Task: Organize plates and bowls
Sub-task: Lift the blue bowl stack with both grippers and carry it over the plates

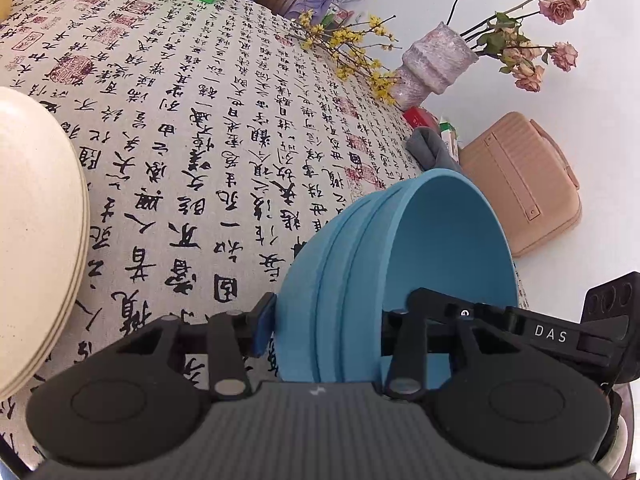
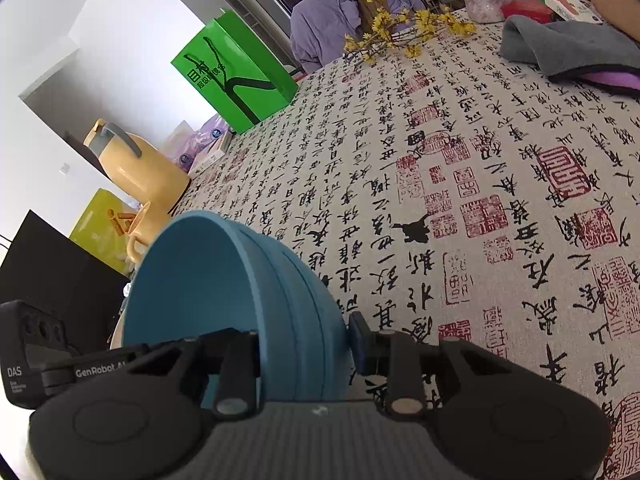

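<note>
A nested stack of blue bowls (image 1: 360,264) stands on the calligraphy-print tablecloth (image 1: 192,152). My left gripper (image 1: 342,316) is shut on the stack's wall, with one blue pad outside and the other finger inside the top bowl. In the right wrist view the same blue bowls (image 2: 248,280) are clamped the same way from the opposite side by my right gripper (image 2: 300,336). Each view shows the other gripper's black body beyond the bowls. A stack of cream plates (image 1: 36,220) lies at the left edge of the left wrist view.
A vase of dried roses (image 1: 432,64), yellow flower branches (image 1: 344,40) and a tan case (image 1: 520,184) are at the far side. A grey cloth (image 2: 560,44), a green bag (image 2: 236,72) and a yellow jug (image 2: 136,164) also stand around the table.
</note>
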`<action>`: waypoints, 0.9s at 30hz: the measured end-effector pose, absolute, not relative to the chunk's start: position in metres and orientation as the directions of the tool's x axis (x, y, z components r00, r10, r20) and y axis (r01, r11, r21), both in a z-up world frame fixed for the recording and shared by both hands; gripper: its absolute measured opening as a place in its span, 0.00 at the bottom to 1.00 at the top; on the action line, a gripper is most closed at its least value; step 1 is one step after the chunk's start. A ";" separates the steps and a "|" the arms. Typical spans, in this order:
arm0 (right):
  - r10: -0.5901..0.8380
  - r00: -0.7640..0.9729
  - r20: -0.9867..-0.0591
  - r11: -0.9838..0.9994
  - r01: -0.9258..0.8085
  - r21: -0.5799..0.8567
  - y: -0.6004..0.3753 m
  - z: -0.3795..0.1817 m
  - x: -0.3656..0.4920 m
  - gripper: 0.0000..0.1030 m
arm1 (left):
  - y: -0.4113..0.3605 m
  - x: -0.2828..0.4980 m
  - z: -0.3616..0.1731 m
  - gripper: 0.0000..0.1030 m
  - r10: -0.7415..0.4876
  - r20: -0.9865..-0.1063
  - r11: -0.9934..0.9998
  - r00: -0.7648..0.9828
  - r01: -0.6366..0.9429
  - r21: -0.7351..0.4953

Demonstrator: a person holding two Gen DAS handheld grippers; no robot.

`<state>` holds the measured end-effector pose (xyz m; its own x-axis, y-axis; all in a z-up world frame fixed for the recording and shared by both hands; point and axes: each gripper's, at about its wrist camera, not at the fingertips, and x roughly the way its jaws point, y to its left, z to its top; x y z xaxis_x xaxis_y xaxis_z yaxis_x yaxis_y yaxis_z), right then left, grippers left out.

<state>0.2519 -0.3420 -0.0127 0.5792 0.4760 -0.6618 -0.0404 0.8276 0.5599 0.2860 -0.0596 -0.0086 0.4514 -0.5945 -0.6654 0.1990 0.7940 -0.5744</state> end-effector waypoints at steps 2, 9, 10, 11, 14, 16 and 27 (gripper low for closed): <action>0.475 0.579 -0.663 0.832 -0.051 0.552 -0.337 -0.005 0.253 0.27 | -0.051 0.286 -0.002 0.42 -0.598 -0.659 0.790 0.456 0.195 -0.582; 0.509 0.558 -0.655 0.831 -0.120 0.544 -0.290 0.033 0.272 0.27 | -0.001 0.287 0.031 0.42 -0.572 -0.633 0.795 0.522 0.161 -0.585; 0.519 0.555 -0.650 0.829 -0.140 0.542 -0.278 0.038 0.276 0.27 | 0.011 0.286 0.035 0.42 -0.563 -0.628 0.796 0.537 0.150 -0.586; 0.530 0.551 -0.645 0.826 -0.163 0.539 -0.265 0.043 0.280 0.27 | 0.026 0.286 0.040 0.42 -0.551 -0.624 0.799 0.554 0.135 -0.586; 0.566 0.526 -0.635 0.812 -0.223 0.539 -0.225 0.050 0.294 0.27 | 0.065 0.283 0.046 0.42 -0.510 -0.626 0.811 0.590 0.087 -0.578; 0.597 0.491 -0.635 0.794 -0.250 0.554 -0.194 0.049 0.305 0.27 | 0.091 0.281 0.046 0.42 -0.475 -0.639 0.821 0.604 0.043 -0.569; 0.644 0.357 -0.677 0.765 -0.275 0.583 -0.097 0.020 0.332 0.28 | 0.174 0.287 0.024 0.42 -0.423 -0.689 0.815 0.588 -0.086 -0.573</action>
<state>0.3315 -0.0969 0.0202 0.3568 0.6442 -0.6765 -0.2749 0.7645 0.5830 0.2867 0.1740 0.0235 0.5883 -0.4228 -0.6894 -0.0863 0.8148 -0.5733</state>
